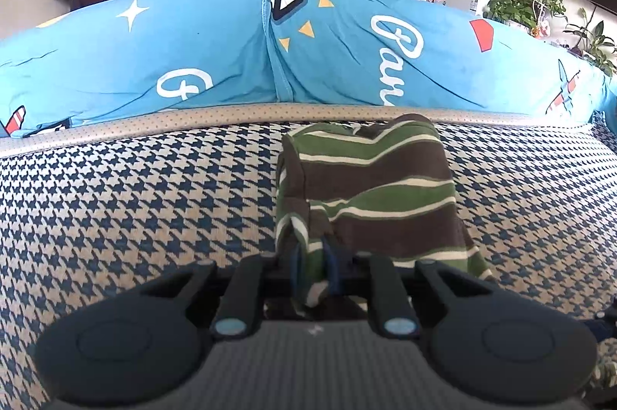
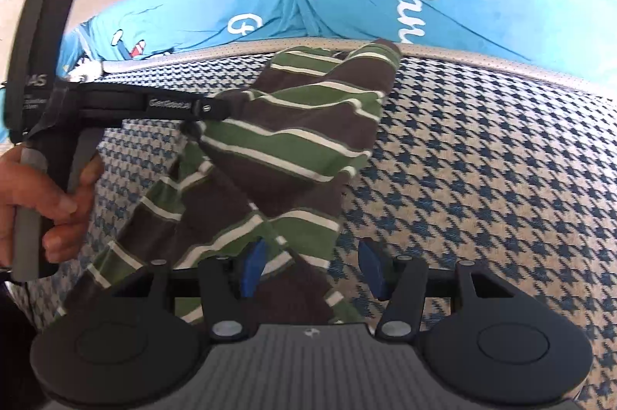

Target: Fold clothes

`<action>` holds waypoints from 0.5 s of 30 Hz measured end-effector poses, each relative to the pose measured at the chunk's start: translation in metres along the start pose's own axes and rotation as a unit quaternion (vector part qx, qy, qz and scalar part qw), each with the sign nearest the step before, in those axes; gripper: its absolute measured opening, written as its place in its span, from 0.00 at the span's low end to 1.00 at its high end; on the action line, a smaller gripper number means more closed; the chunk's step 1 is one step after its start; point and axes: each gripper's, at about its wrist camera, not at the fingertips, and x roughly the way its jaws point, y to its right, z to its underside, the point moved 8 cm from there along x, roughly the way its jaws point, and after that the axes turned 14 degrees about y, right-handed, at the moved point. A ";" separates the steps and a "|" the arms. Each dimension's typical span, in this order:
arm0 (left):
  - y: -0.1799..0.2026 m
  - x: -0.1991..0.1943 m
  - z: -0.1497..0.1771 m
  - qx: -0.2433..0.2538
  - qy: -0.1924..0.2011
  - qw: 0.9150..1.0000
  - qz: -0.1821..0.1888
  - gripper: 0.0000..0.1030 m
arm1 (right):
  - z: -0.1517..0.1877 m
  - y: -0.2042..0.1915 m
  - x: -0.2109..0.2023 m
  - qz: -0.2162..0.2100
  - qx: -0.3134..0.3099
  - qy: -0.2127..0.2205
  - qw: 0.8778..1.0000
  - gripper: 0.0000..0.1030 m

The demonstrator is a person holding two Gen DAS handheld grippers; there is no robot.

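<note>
In the left wrist view, a striped garment (image 1: pixel 370 194) in green, brown and cream is seen on a houndstooth-patterned cover (image 1: pixel 135 201), bunched into a compact, partly doubled mass just ahead of the tool. The left gripper (image 1: pixel 314 271) is closed on the garment's near edge: a strip of striped cloth is pinched between the two blue pads and hangs down between them. The hold is judged to serve as an anchor or a lifting point, so that the cloth can be drawn taut or carried over. A blue printed bolster (image 1: pixel 231 43) is noted along the far edge of the cover, behind the garment. In the right wrist view, the same garment (image 2: pixel 293 140) is seen stretched from the left gripper (image 2: pixel 227 111), which enters from the left with its handle held by a hand (image 2: pixel 42 201), down toward the near edge of the frame. The right gripper (image 2: pixel 312 269) stands with its jaws apart; the left blue pad lies against the cloth and the right pad over the bare cover, and nothing is clamped. This placement is judged to be an approach to, or a release from, the lower hem; the frames do not settle which. The garment is not yet a flat, squared fold; its layers lie twisted and uneven.
</note>
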 end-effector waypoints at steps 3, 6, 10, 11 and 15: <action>-0.004 0.004 0.000 0.006 -0.001 1.000 -0.008 0.14 | 0.001 -0.010 0.003 -0.020 0.003 -0.003 1.000 0.52; -0.008 0.010 0.001 0.009 -0.003 1.000 -0.018 0.14 | 0.002 -0.019 0.007 -0.032 0.002 -0.006 0.999 0.52; -0.018 0.020 0.007 -0.003 -0.014 1.000 -0.023 0.14 | 0.002 -0.026 0.012 -0.034 0.001 -0.009 0.999 0.52; -0.020 0.022 0.008 -0.007 -0.017 1.000 -0.023 0.14 | 0.002 -0.026 0.013 -0.035 0.003 -0.010 0.999 0.52; -0.027 0.029 0.014 -0.016 -0.029 0.999 -0.029 0.14 | 0.003 -0.025 0.016 -0.035 0.006 -0.016 0.999 0.52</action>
